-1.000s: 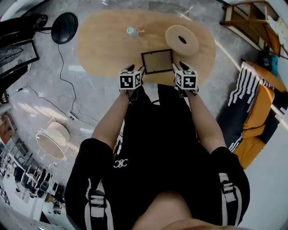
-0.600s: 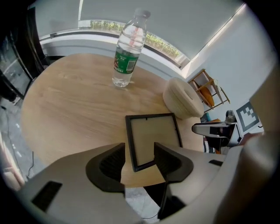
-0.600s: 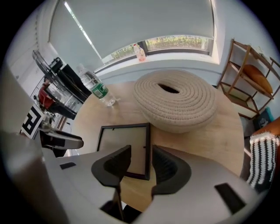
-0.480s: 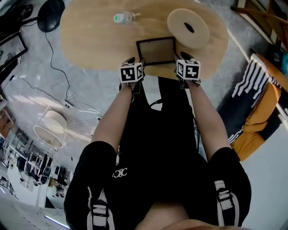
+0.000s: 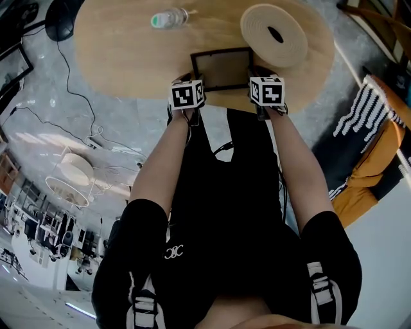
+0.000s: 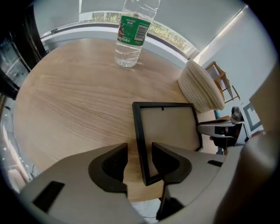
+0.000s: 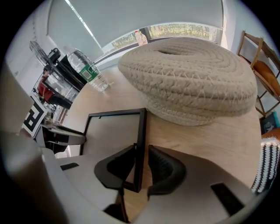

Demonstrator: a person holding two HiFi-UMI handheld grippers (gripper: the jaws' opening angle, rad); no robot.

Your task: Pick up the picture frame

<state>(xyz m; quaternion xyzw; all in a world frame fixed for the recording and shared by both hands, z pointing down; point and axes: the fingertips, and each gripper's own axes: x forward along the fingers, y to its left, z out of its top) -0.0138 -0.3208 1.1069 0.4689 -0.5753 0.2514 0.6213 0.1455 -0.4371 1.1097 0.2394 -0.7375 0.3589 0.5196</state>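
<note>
Astride picture frame edges, claws closing

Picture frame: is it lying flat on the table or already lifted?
Lying flat: the picture frame rests on the table, no gap showing beneath it.

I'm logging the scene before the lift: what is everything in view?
table: one, light wood, upper centre.
picture frame: one, black, flat at the table's near edge.
water bottle: one, clear with green label, table's far side.
woven disc: one, cream, beside the frame's far right corner.
chair: one, orange, floor at right.
left tongs: one, grey, jaws just closing, frame's left edge between them, gap showing.
right tongs: one, grey, jaws just closing, frame's right edge between them, contact unclear.
</note>
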